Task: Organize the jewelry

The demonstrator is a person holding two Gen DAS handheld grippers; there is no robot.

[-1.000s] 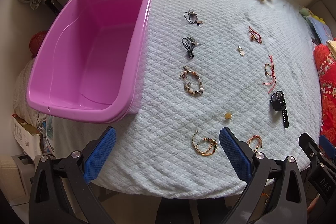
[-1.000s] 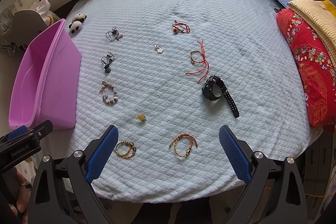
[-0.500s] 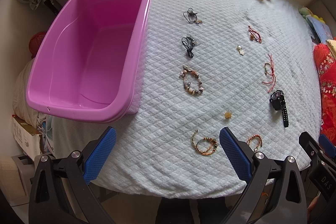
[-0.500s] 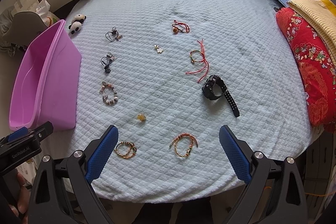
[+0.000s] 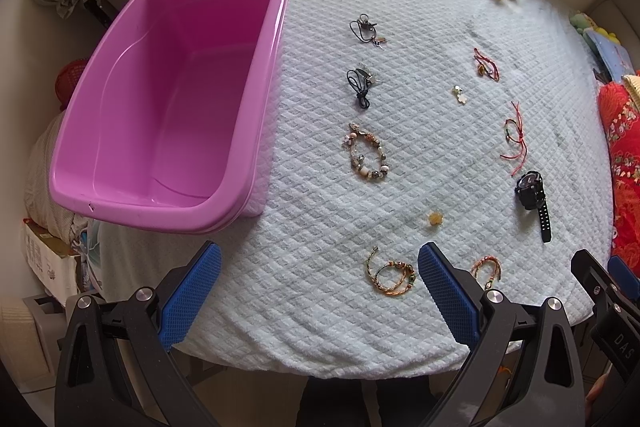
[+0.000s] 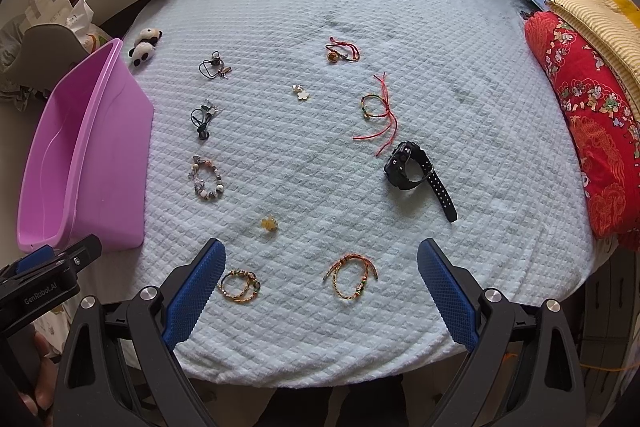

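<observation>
Left gripper (image 5: 318, 293): jaws wide apart, empty
Right gripper (image 6: 320, 291): jaws wide apart, empty
Watch (image 6: 414, 171): strap pointed lower right
Tub (image 5: 168, 99): left, long axis ran up-frame

both grippers, left gripper (image 5: 318, 291) and right gripper (image 6: 320, 291), hover with jaws spread wide.

In the left wrist view, a blue pad hides part of the woven bracelet (image 5: 487, 269) behind it. The small yellow charm (image 6: 269, 223) and pale flower charm (image 6: 301, 93) are too small to identify. The red patterned quilt (image 6: 592, 131) is cut off at the right edge.
</observation>
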